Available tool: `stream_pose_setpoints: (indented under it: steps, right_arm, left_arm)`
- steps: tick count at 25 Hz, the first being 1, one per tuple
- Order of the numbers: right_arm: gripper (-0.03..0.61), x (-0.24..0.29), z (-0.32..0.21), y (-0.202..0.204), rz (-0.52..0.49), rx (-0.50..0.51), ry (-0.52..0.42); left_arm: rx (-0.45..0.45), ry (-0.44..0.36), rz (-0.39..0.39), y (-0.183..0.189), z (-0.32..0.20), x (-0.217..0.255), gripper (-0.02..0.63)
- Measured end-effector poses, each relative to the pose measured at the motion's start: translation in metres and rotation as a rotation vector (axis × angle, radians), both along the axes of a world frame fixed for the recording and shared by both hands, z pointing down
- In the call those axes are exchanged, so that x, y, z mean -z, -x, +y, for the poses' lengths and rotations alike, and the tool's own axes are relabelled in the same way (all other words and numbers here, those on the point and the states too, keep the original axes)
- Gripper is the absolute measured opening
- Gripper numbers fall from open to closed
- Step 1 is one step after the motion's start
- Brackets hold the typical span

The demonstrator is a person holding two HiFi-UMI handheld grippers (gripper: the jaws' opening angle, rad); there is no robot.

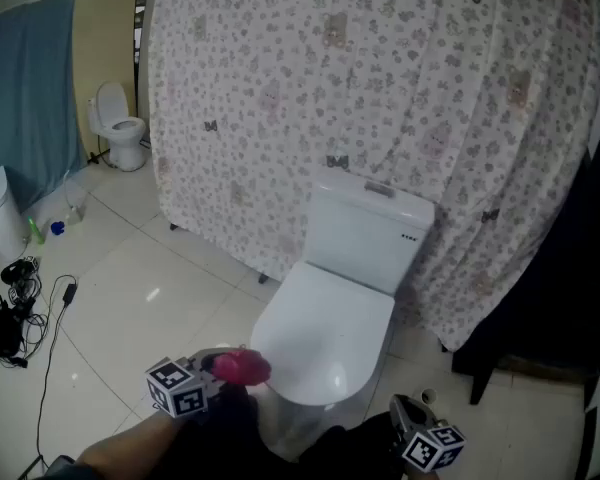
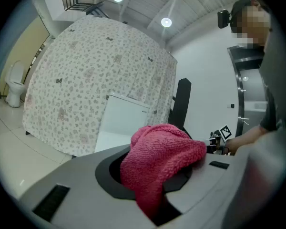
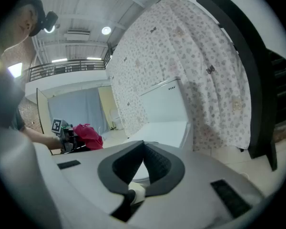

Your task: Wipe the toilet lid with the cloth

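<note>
The toilet [image 1: 365,233] has its lid [image 1: 325,328] down and flat, ready for wiping. The pink cloth [image 1: 242,366] is pinched tight in the left gripper [image 2: 155,202], bulging out ahead of the jaws (probably as a wiping pad), just beside the lid's front-left edge. The right gripper [image 3: 144,168] hangs at the front right, jaws together on nothing.

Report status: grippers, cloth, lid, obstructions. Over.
Left gripper shut on pink cloth, at the toilet lid's near edge. Right gripper jaws shut, empty. Lid down, nothing on it.
</note>
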State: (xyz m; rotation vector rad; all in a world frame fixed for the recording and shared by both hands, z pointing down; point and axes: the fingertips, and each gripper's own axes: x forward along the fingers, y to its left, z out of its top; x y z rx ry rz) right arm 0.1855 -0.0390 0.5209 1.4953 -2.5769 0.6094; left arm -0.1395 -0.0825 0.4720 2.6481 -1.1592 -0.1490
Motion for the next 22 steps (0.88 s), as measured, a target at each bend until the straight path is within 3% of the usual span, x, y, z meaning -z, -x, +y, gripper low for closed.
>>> stream_pose_setpoints:
  steps: [4,16,22]
  right_arm:
    - [0.005,0.038,0.0,0.019,0.007,0.044,-0.038]
    - [0.005,0.133,0.001,0.044,0.055,0.091,-0.156]
    - [0.005,0.171,0.016,0.053,0.077,0.108,-0.204]
  left_arm:
    - [0.003,-0.034,0.092,-0.001,0.008,0.038,0.077]
    - [0.0,-0.127,0.108,-0.011,0.015,0.12,0.078]
    - [-0.012,-0.183,0.073,-0.011,0.031,0.153,0.078]
